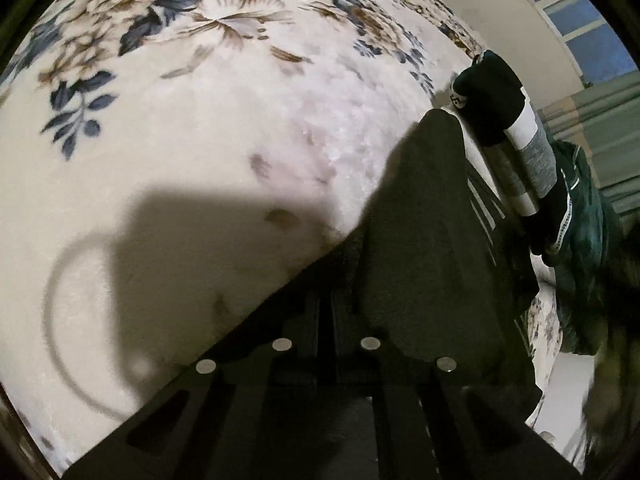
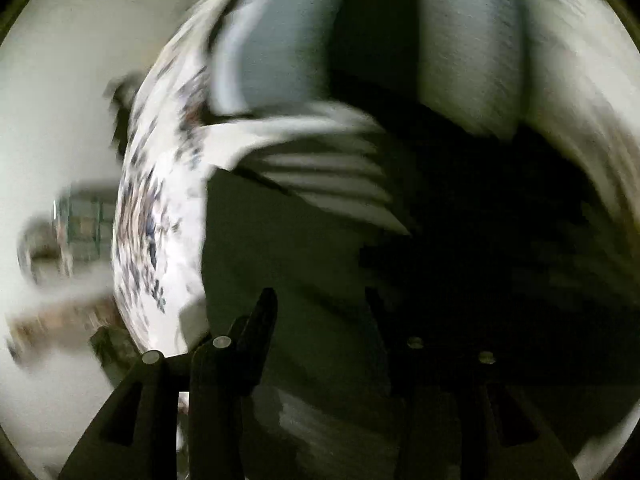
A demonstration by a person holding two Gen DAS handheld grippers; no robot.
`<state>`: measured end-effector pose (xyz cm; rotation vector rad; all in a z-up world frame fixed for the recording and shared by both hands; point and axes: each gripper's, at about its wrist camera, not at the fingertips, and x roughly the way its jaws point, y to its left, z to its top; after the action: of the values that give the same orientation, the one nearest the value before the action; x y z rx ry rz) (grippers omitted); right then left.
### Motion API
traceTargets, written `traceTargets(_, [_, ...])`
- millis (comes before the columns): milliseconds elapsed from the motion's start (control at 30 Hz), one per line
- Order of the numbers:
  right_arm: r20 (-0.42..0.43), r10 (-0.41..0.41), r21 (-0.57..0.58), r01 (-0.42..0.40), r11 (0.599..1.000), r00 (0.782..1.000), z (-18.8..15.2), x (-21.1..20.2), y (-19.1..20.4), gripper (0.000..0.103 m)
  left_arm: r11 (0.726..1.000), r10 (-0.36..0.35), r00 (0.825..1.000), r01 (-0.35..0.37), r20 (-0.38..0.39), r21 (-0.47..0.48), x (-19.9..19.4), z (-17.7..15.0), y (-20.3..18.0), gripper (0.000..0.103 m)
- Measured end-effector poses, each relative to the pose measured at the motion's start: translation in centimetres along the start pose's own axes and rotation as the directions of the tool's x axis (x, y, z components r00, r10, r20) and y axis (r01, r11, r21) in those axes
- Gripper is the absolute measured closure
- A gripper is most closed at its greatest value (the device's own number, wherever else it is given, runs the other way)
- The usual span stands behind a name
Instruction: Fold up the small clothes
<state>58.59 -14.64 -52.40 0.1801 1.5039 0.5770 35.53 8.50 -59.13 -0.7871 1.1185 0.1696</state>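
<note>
In the left wrist view my left gripper has its black fingers together, pinching the edge of a dark garment with white and grey bands that hangs down its right side. A dark green garment lies bunched behind it on the floral blanket. The right wrist view is badly blurred by motion. My right gripper shows a left finger and a dim right one set apart, with dark fabric with white stripes draped over them.
The cream blanket with blue and brown flowers covers the bed. A beige wall and a window stand at the back right. In the right wrist view the blanket and a pale wall streak past.
</note>
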Motion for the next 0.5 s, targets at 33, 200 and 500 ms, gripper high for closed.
traceTargets(33, [-0.022,0.014,-0.058,-0.015,0.998,1.0,2.4,1.7,1.5,0.057,1.0,-0.005,1.0,0.005,0.002,0.0,0.1,0.0,0.1,0.1])
traceTargets(200, [-0.145,0.049,-0.131,-0.068,0.989,0.988,9.2,8.9,5.5,0.057,1.0,-0.016,1.0,0.016,0.012,0.013,0.4,0.1,0.3,0.1])
traceTargets(500, [-0.051,-0.067,-0.132,0.059,0.989,0.996,10.8,9.4,5.8,0.101,0.999,-0.044,0.999,0.045,-0.018,0.023,1.2,0.7,0.9,0.1])
